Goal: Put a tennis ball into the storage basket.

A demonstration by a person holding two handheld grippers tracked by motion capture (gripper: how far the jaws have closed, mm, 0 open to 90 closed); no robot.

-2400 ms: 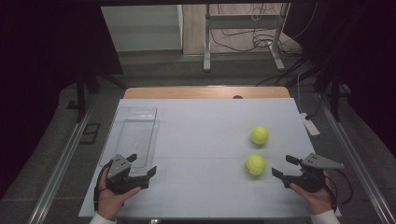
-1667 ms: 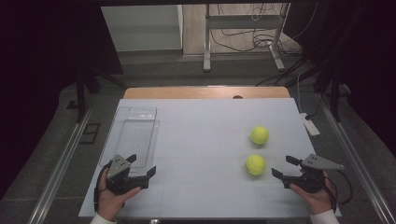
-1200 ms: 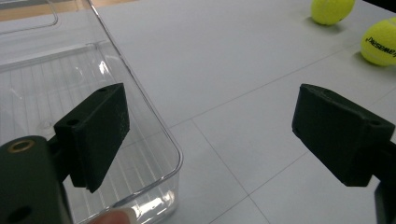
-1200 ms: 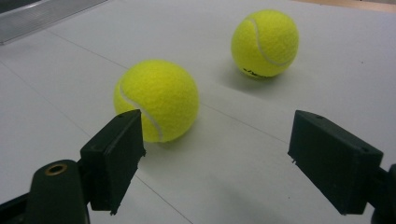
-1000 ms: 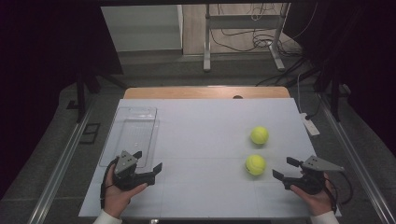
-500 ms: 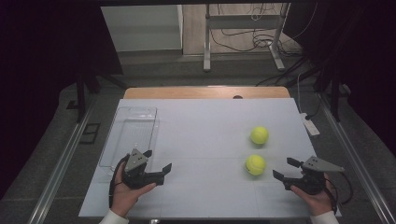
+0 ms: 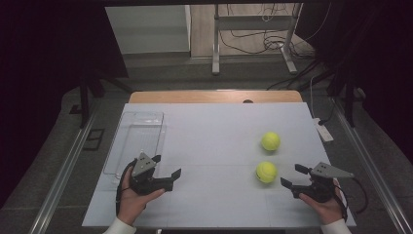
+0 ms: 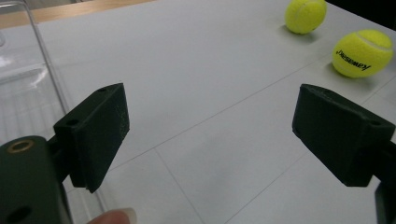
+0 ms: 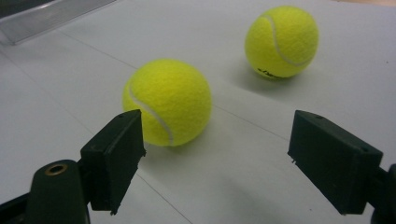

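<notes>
The right gripper (image 7: 291, 176) is held wide open, with nothing in it, just beside the near ball (image 7: 266, 171). The far ball (image 7: 270, 141) sits close behind. The left gripper (image 7: 167, 166) is also held open, beside the clear tray (image 7: 141, 127). Bare table (image 7: 214, 141) lies between.

In the left gripper view the clear plastic tray (image 8: 28, 88) runs off the left and top edges, so its full outline cannot be seen. The print on the nearer tennis ball (image 8: 363, 52) there is blurred and hard to read. In the right gripper view, the farther tennis ball (image 9: 282, 41) carries small dark lettering too blurred to read.
</notes>
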